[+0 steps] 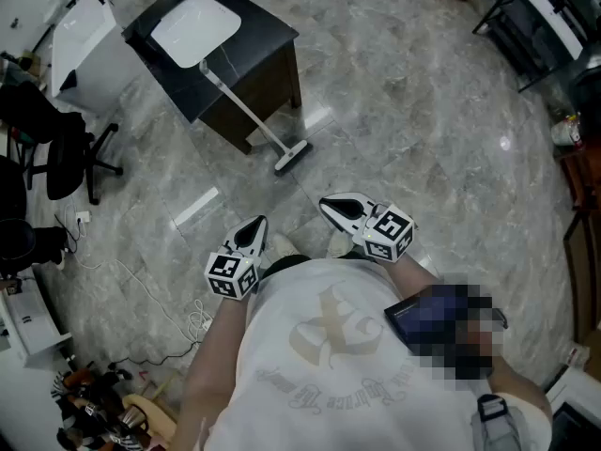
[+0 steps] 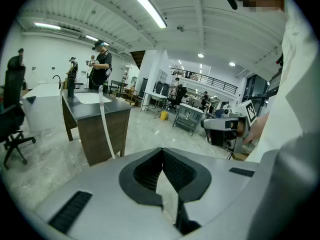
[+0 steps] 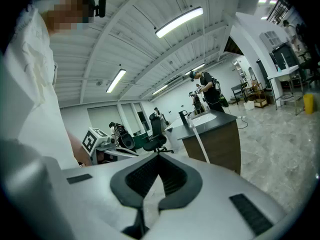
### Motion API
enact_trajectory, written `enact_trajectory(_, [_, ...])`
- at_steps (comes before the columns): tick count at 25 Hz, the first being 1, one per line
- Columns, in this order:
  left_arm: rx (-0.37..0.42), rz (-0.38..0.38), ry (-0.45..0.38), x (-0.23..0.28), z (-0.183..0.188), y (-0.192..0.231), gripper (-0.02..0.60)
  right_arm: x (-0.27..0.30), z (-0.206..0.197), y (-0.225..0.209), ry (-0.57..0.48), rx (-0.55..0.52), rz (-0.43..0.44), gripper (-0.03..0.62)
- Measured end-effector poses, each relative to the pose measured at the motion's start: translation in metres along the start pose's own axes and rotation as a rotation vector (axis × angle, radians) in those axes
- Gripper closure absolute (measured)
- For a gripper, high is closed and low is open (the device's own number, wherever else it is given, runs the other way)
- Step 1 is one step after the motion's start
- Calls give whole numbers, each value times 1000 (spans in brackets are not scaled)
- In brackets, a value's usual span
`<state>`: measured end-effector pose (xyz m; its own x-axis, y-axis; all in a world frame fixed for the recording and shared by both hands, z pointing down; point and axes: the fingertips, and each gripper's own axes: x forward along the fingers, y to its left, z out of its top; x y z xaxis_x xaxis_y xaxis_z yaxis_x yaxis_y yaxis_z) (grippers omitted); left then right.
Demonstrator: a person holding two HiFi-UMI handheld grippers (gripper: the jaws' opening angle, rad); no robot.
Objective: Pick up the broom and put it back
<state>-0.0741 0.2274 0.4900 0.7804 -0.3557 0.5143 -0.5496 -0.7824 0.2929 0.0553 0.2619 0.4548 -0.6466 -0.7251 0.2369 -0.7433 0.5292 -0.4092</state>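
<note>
The broom (image 1: 246,111) has a long white handle that leans against the dark desk (image 1: 254,36). Its grey head (image 1: 291,156) rests on the marble floor, ahead of both grippers. My left gripper (image 1: 252,233) and right gripper (image 1: 336,209) are held close to the person's body, well short of the broom, both shut and empty. In the left gripper view the jaws of the left gripper (image 2: 162,151) meet, and the broom handle (image 2: 106,129) stands far off against the desk (image 2: 95,134). In the right gripper view the jaws of the right gripper (image 3: 157,155) are likewise closed, with the handle (image 3: 201,143) far ahead.
A black office chair (image 1: 56,148) and a white cabinet (image 1: 84,54) stand at the left. Cables (image 1: 141,289) trail over the floor at lower left, and a white strip (image 1: 195,208) lies near my left gripper. Metal racks (image 1: 545,17) line the upper right. People (image 2: 102,64) stand behind the desk.
</note>
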Motion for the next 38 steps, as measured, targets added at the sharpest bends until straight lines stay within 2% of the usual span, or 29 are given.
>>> enact_trajectory(5, [19, -26, -4, -7, 4, 20, 569, 19, 14, 0, -69, 27, -45, 577])
enact_trajectory(18, [37, -67, -26, -31, 10, 80, 569, 70, 25, 7, -48, -14, -131, 576])
enact_trajectory(31, [-6, -1, -74, -72, 7, 129, 569, 119, 37, 20, -6, -57, -101, 576])
enact_trajectory(38, [-49, 52, -77, -82, -2, 147, 569, 140, 41, 20, 1, -35, -67, 576])
